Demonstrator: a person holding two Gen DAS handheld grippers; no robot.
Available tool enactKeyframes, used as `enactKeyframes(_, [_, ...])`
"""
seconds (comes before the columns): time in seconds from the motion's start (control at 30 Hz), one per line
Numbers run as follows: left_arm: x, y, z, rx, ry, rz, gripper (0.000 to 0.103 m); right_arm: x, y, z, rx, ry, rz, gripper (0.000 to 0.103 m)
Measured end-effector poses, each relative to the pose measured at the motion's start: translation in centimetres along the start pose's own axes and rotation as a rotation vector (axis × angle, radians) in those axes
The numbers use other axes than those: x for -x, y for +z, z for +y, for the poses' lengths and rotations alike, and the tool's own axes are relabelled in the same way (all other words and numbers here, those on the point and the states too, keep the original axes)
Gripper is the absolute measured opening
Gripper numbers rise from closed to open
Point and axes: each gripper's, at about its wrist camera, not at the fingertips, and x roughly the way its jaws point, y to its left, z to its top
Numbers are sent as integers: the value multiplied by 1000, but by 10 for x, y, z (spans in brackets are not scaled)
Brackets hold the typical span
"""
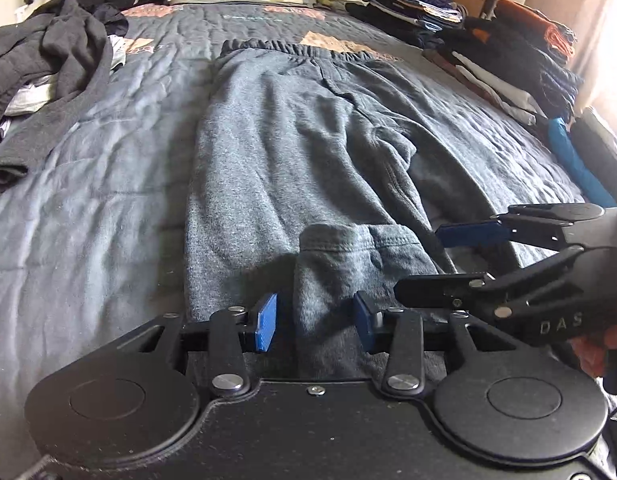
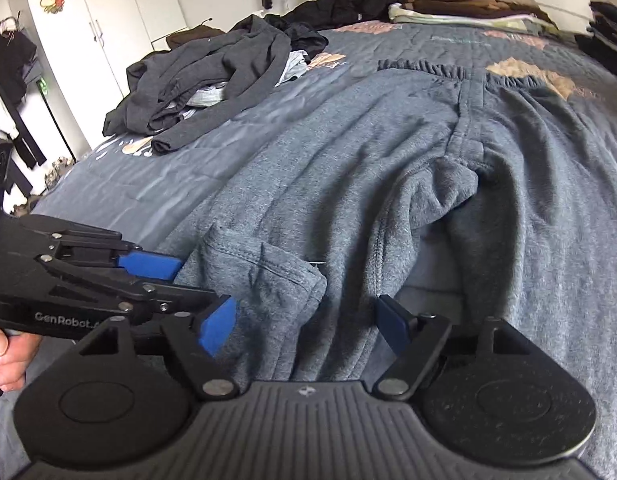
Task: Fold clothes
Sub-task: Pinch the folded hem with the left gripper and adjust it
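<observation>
- grey sweatpants (image 1: 292, 128) lie spread on the quilted bed cover (image 1: 88, 208), waistband at 12 o'clock, leg cuffs folded up at 6 o'clock
- left gripper (image 1: 315, 326): jaws parted, blue pads either side of the folded cuff (image 1: 348, 248), not pressing it
- right gripper (image 2: 304, 330): jaws wide apart over the leg fabric, gripping nothing
- loose dark clothes (image 2: 212, 76) heaped at 10 o'clock in the right wrist view
- folded stacks (image 1: 508, 56) at 2 o'clock in the left wrist view

White letters "DAS" are showing on the right gripper (image 1: 440, 260) body; "GenRobot" is showing in pale print on the left gripper (image 2: 196, 280) body.
</observation>
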Motion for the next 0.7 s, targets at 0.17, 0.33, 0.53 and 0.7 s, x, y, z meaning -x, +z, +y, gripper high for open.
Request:
enactKeyframes(0.17, [-3,-2,1,6,-15,3,25,-1,3,9,40,-53,-3,76])
enactKeyframes(0.33, [0,0,2,10,-22,6,12,4,5,21,79,-123,-1,76])
enactKeyframes(0.53, [10,5,3,-7,-31,-7,8,14,10,27,89,-134,-25,76])
enactKeyframes(0.7, [20,8,5,-51,-7,-30,8,21,16,24,90,-120,-35,76])
